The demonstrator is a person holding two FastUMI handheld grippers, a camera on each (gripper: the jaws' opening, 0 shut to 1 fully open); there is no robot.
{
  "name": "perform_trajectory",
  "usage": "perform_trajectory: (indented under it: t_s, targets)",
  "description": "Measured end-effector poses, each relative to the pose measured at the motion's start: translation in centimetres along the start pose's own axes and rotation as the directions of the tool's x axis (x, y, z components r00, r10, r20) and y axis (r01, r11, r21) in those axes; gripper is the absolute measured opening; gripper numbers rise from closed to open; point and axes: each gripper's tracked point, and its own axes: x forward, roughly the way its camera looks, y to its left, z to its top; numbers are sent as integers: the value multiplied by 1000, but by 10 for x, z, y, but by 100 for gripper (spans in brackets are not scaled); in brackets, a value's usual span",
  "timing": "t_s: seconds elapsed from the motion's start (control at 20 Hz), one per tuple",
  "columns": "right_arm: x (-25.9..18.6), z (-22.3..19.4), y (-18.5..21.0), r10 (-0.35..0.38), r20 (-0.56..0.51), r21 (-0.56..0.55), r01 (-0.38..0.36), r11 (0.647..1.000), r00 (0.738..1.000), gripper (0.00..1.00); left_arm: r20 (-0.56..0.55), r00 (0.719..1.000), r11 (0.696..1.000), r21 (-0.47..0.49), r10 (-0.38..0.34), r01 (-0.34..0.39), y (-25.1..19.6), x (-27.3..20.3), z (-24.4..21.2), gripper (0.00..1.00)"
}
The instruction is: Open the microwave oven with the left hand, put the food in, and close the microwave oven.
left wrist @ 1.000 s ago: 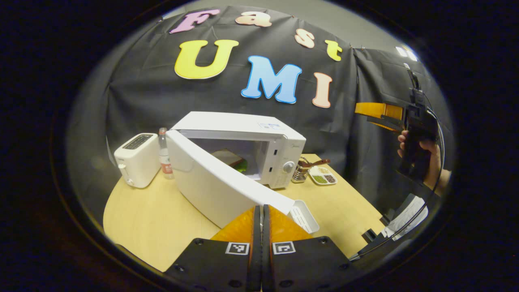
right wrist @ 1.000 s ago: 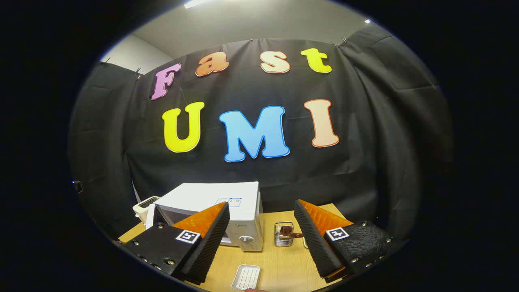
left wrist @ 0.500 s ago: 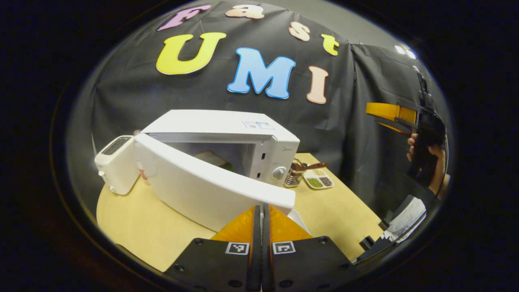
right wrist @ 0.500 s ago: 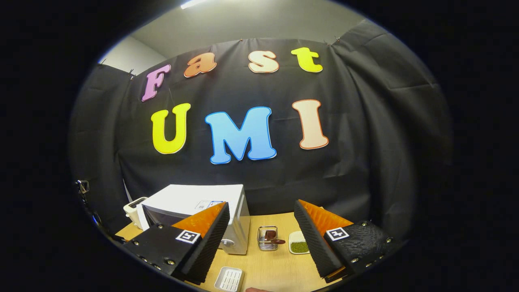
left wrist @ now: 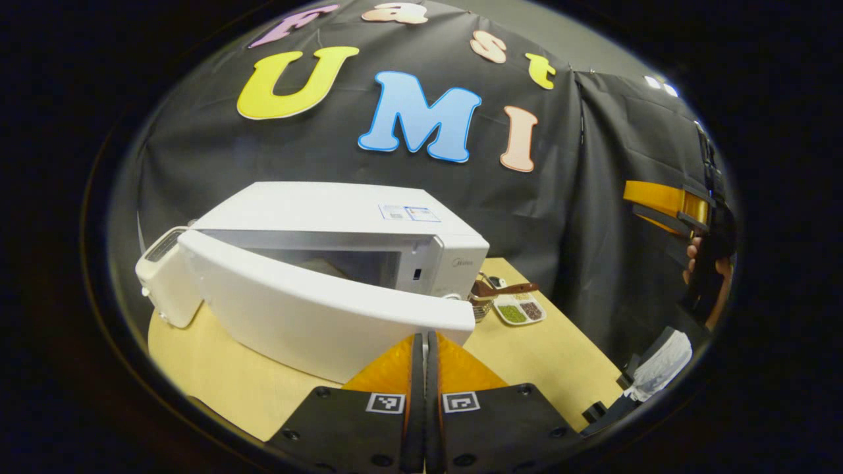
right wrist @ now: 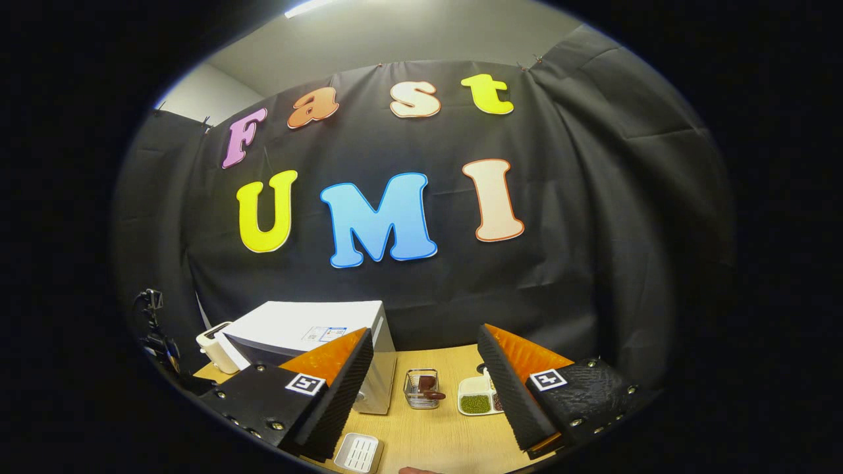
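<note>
My left gripper [left wrist: 425, 342], fingers pressed together and holding nothing, sits right at the free edge of the white microwave oven's door [left wrist: 316, 306], which is ajar on the wooden table [left wrist: 217, 382]. I judge the rigid hinged door light to swing; push flat near that free edge. Right gripper [right wrist: 425, 375] is spread wide, raised, empty.

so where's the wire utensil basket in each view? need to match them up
Left gripper view: wire utensil basket sits right of centre, just off the microwave's right front corner, partly hidden by the door edge.
Right gripper view: low centre, between the fingers.
Shared landmark: the divided dish right beside it.
</note>
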Motion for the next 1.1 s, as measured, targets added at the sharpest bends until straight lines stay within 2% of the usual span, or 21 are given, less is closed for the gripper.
perform_trajectory:
  t_s: [0.45,1.1]
  targets:
    - [6,-6,-22,5,-10,21,-5,1000,1000,96,31,998,997,-48,59,-57,-2,58,27,7]
    - [13,-15,-50,-16,-30,76,18,997,999,97,22,991,990,-56,129,-127,5,100,50,7]
